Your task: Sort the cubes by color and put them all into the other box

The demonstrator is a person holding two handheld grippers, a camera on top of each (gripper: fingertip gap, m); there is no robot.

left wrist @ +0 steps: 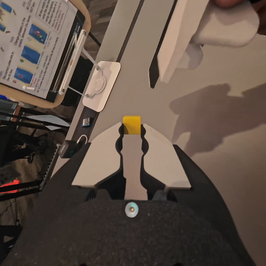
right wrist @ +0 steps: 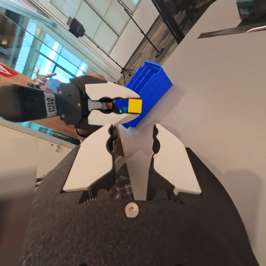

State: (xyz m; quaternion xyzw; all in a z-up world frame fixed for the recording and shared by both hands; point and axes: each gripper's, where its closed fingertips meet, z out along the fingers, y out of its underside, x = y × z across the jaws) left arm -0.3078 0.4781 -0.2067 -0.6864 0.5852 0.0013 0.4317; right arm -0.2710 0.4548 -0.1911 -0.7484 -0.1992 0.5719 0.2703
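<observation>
- My left gripper [left wrist: 132,126] is clenched on the yellow cube [left wrist: 132,125], pinched right at my fingertips, up off the white table [left wrist: 215,144].
- My right gripper [right wrist: 133,127] is released, nothing between its fingers.
- Blue box [right wrist: 149,92] sits on the table just behind the cube; something green [right wrist: 124,108] shows inside.

A bright yellow cube [left wrist: 132,124] sits at centre frame between white fingers [left wrist: 105,152] with black inner edges. In the right wrist view, a saturated blue box [right wrist: 149,89] stands at upper centre, a speck of green [right wrist: 124,108] showing inside it. The table [right wrist: 215,100] is pale grey-white. At lower centre, plaid fabric [right wrist: 123,188] shows.
</observation>
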